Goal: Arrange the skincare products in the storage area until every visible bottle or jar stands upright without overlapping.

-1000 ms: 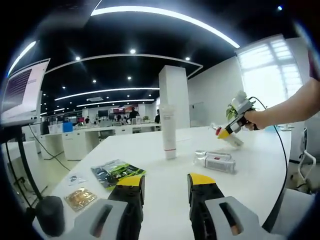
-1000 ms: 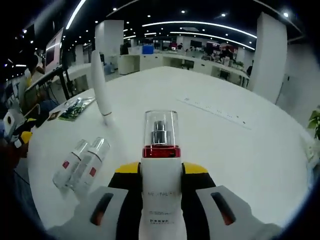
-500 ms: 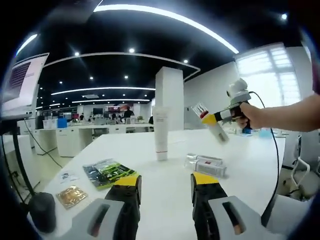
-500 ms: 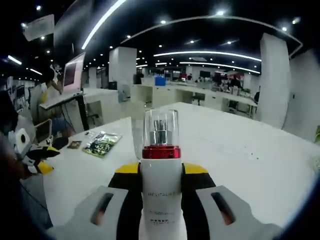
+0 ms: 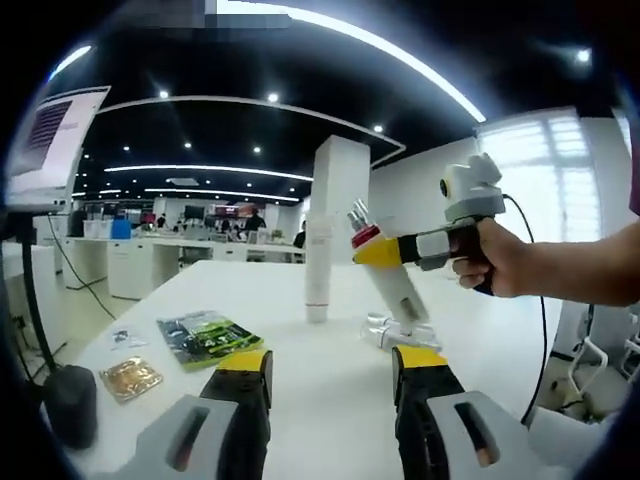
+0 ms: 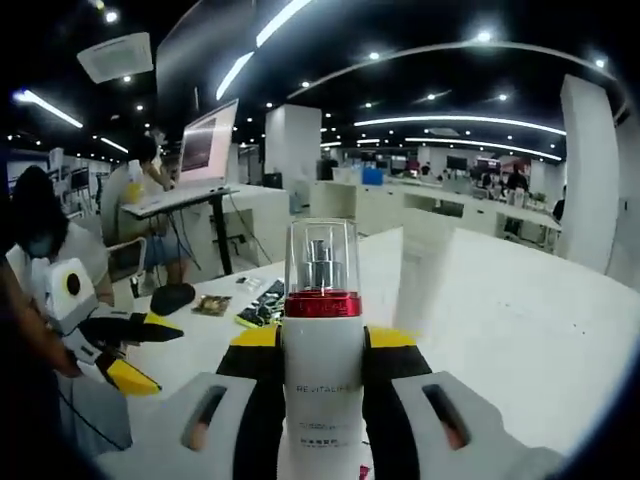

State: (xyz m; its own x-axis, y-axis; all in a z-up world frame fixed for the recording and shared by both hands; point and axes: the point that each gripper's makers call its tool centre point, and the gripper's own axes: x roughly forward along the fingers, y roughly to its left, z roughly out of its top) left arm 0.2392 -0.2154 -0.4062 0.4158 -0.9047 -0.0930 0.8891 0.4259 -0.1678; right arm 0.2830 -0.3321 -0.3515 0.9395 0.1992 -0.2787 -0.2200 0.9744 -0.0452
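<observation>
A white pump bottle (image 6: 322, 375) with a red collar and clear cap sits between the jaws of my right gripper (image 6: 322, 340), which is shut on it. In the left gripper view that bottle (image 5: 392, 285) hangs tilted in the air, cap up and to the left, above the white table (image 5: 300, 370). A tall white tube (image 5: 318, 265) stands upright just left of it. Two small clear bottles (image 5: 400, 333) lie side by side on the table under the held bottle. My left gripper (image 5: 332, 385) is open and holds nothing, low over the table's near part.
A green packet (image 5: 200, 338), a gold sachet (image 5: 128, 378) and a small clear sachet (image 5: 120, 338) lie at the table's left. A black rounded object (image 5: 68, 418) sits at the near left corner. A monitor (image 5: 50, 145) stands beyond. A person (image 6: 150, 200) sits at a far desk.
The right gripper has carried the pump bottle from the far right in toward the tube and nearer to the left gripper. The left gripper stays open and low.
</observation>
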